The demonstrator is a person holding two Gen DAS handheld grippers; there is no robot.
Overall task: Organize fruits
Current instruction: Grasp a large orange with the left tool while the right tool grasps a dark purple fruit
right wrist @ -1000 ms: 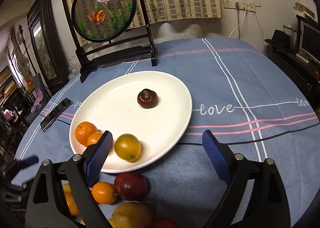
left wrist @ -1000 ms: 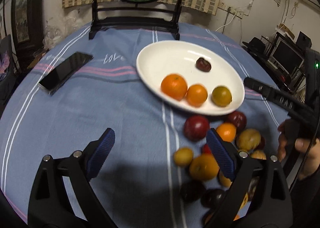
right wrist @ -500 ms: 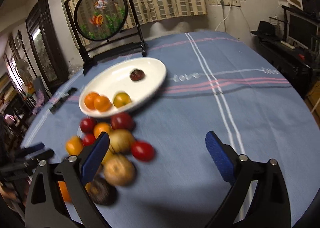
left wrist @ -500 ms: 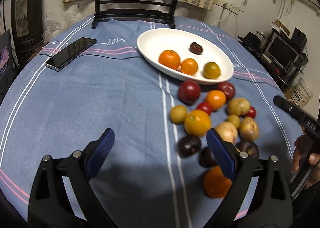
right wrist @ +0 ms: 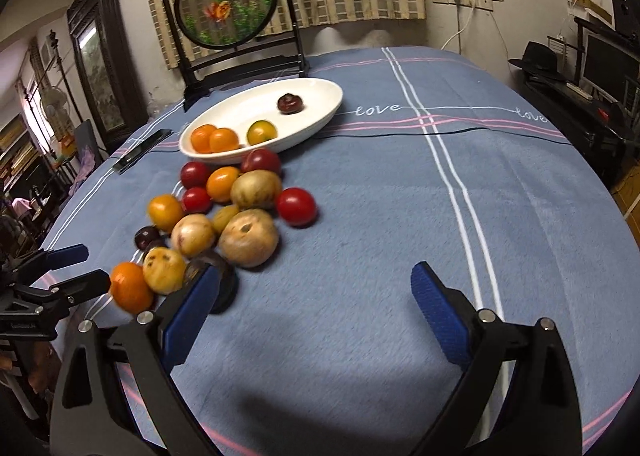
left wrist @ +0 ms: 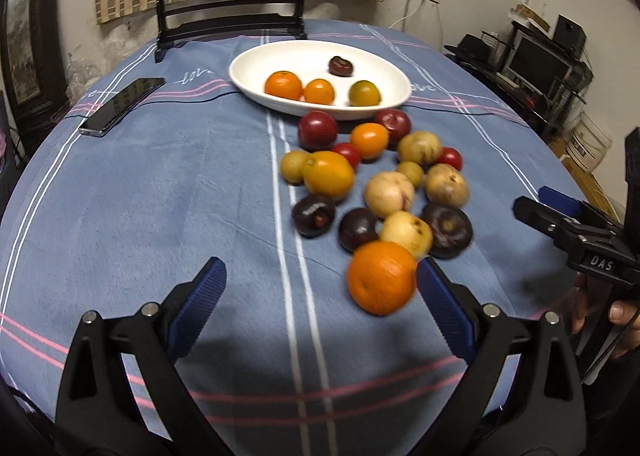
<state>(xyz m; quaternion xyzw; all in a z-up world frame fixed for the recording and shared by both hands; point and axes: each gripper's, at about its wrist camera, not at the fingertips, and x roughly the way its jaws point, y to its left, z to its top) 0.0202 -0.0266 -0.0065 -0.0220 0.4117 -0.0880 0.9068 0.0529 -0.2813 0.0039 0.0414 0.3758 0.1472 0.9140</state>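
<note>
A white oval plate (left wrist: pixel 256 70) (right wrist: pixel 320 118) holds two oranges, a yellow-green fruit and a dark plum. In front of it a heap of loose fruit lies on the blue cloth: red plums, tomatoes, yellow and dark fruits. A big orange (left wrist: pixel 380 277) (right wrist: pixel 130 286) lies nearest, just left of my left gripper's right finger. My left gripper (left wrist: pixel 320 306) is open and empty above the cloth. My right gripper (right wrist: pixel 314 316) is open and empty, right of the heap; its left finger overlaps a dark plum (right wrist: pixel 228 282).
A black phone (left wrist: pixel 122 106) lies at the left of the table. A round fish screen on a black stand (left wrist: pixel 232 4) stands behind the plate. A desk with monitors (left wrist: pixel 536 64) is off the table's right edge.
Both grippers have pulled back from the plate toward the table's near edge. The whole fruit heap and the big orange have come into view. Both stay open.
</note>
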